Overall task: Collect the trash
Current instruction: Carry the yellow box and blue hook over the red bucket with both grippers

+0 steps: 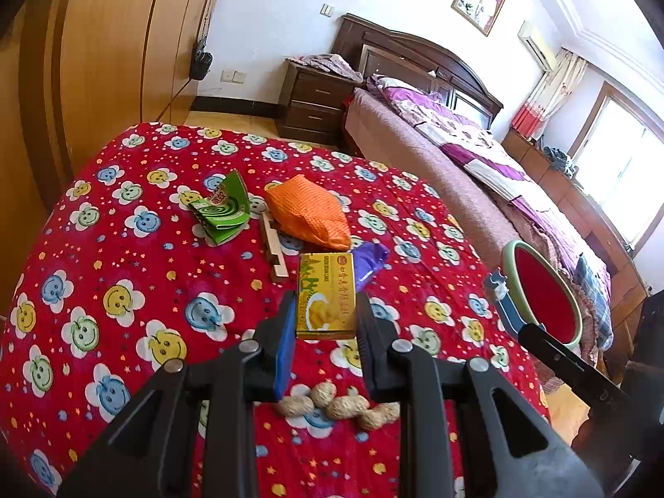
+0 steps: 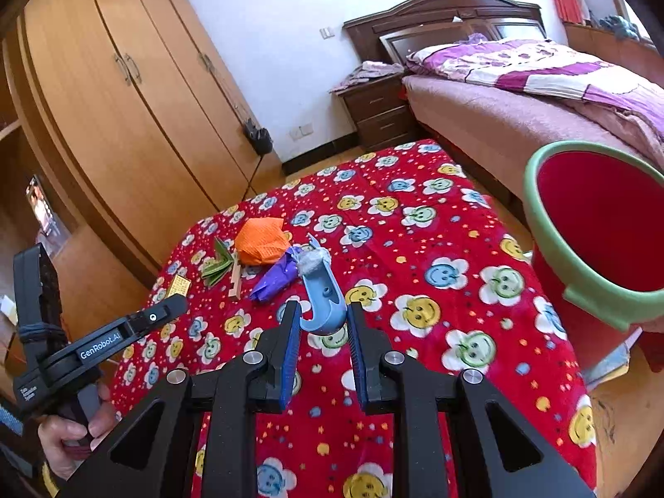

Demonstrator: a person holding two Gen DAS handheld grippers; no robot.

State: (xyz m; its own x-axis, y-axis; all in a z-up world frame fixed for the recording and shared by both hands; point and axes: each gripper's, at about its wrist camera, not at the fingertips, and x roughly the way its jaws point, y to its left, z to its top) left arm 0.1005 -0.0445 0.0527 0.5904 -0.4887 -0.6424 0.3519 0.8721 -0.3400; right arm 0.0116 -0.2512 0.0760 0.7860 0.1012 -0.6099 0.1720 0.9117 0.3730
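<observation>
My left gripper [image 1: 325,311] is closed on a yellow cake box [image 1: 327,294] and holds it above the red smiley-flower cloth. My right gripper [image 2: 323,315] is closed on a light blue plastic hook piece [image 2: 321,296] with grey fluff at its far end. On the cloth lie an orange net bag [image 1: 309,211], a green folded carton [image 1: 226,209], a wooden stick [image 1: 274,255], a purple wrapper [image 1: 369,261] and several peanuts [image 1: 336,406]. A red bin with a green rim [image 2: 601,224] stands at the right of the table.
The table's red cloth [image 2: 415,249] ends near the bin. A bed [image 2: 539,95] and a dark nightstand [image 2: 377,108] stand behind. A wooden wardrobe [image 2: 124,103] lines the left wall. The left gripper body [image 2: 103,340] shows at the left in the right wrist view.
</observation>
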